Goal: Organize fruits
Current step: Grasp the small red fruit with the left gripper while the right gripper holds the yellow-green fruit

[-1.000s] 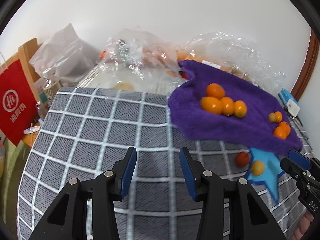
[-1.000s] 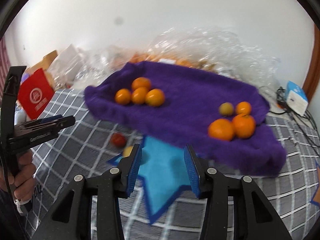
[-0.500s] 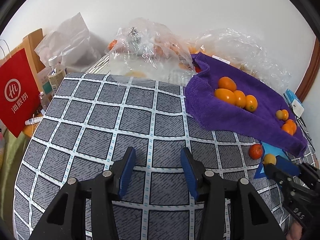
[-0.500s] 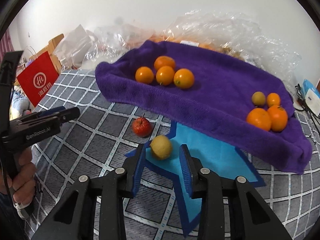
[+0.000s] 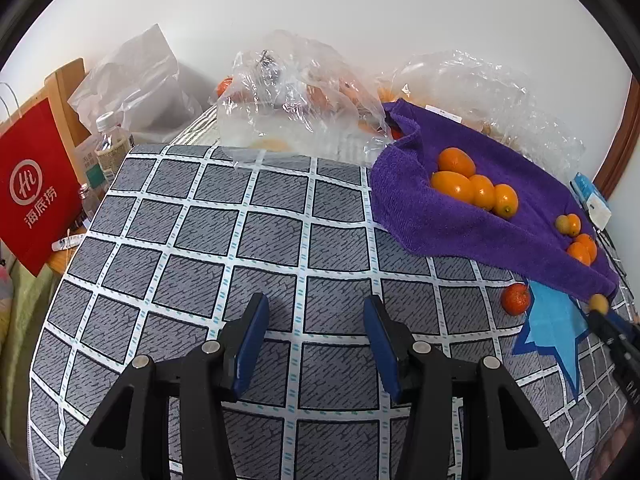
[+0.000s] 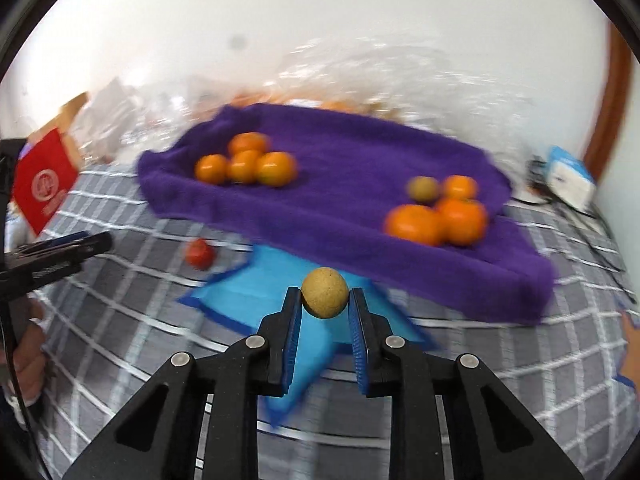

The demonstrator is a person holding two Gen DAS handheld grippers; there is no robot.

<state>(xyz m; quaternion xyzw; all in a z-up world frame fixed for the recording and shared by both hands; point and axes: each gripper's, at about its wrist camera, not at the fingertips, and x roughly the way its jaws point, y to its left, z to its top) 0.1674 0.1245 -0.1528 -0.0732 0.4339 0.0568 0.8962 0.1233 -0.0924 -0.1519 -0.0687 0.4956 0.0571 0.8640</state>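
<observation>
My right gripper [image 6: 324, 294] is shut on a small round yellow-brown fruit [image 6: 324, 292] and holds it above the blue star-shaped mat [image 6: 264, 288]; the fruit also shows in the left wrist view [image 5: 599, 302]. A purple towel [image 6: 352, 160] carries a cluster of orange fruits [image 6: 246, 162] at its left and a second group [image 6: 440, 216] at its right. A small red fruit [image 6: 199, 253] lies on the checked cloth by the mat. My left gripper [image 5: 316, 332] is open and empty over the grey checked cloth [image 5: 240, 240].
Crumpled clear plastic bags [image 5: 296, 92] with more fruit lie behind the towel against the wall. A red paper bag [image 5: 34, 184] and bottles [image 5: 110, 148] stand at the left edge. A white and blue box [image 6: 568, 176] with cables sits at the far right.
My right gripper has closed on the yellow-brown fruit that lay on the blue mat and lifted it. The right view is now blurred by motion. My left gripper stays open over the cloth.
</observation>
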